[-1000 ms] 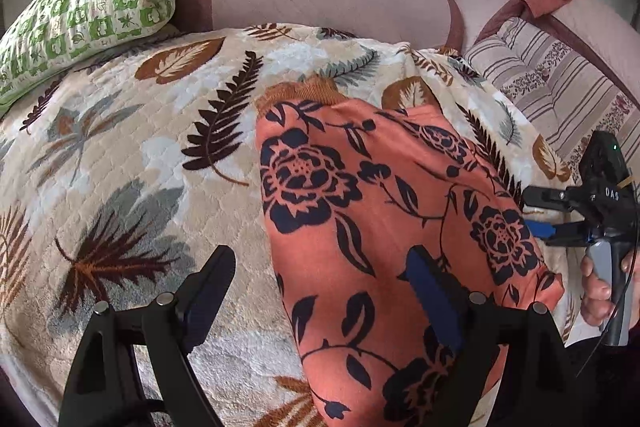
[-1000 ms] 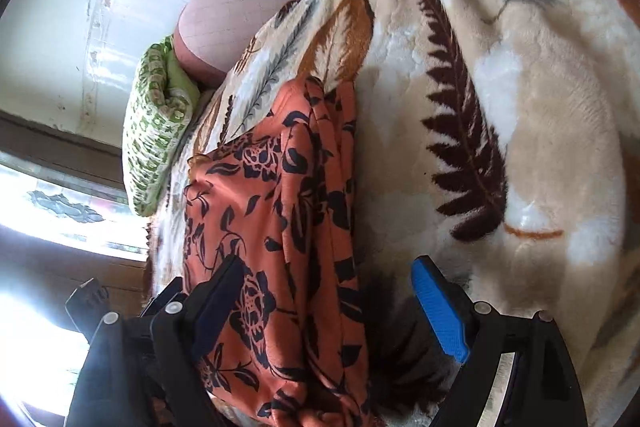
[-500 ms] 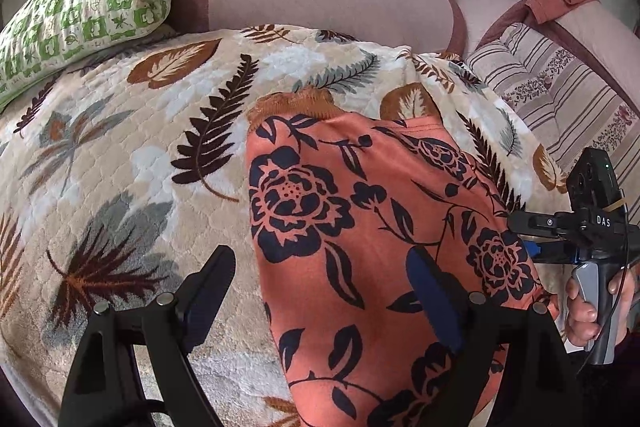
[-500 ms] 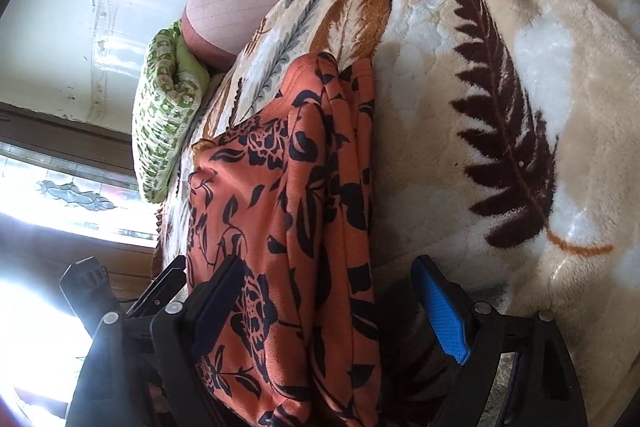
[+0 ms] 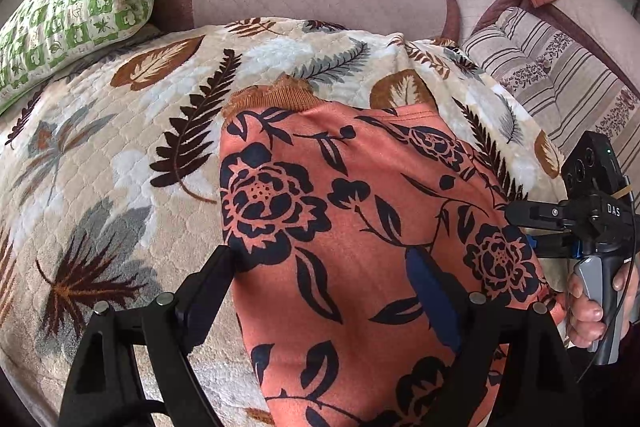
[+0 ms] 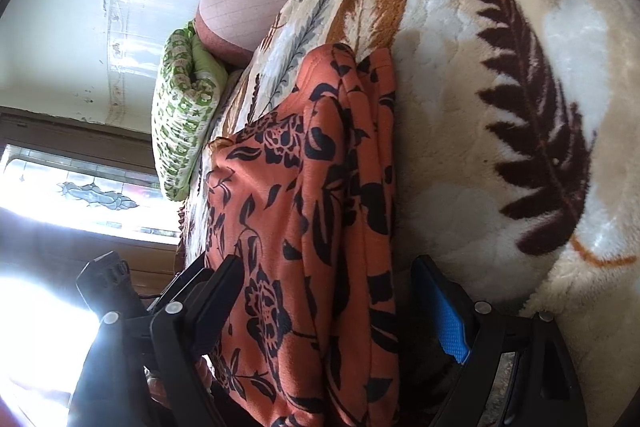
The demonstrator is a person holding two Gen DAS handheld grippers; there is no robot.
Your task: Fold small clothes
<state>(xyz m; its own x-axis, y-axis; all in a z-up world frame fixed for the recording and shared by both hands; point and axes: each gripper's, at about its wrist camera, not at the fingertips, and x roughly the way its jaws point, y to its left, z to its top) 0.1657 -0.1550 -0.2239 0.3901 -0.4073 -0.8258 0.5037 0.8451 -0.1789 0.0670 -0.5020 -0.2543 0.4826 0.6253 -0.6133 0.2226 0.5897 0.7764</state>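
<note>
Left to right: a green patterned pillow (image 5: 76, 15) lies beside the leaf-print blanket (image 5: 120, 147), on which the orange floral garment (image 5: 360, 227) lies folded. The left gripper (image 5: 320, 287) hangs above the garment's near part, jaws spread wide, gripping nothing. The right gripper (image 6: 324, 295), likewise wide open and empty, straddles the garment's layered edge (image 6: 376, 187); a hand (image 5: 588, 307) holds its handle.
</note>
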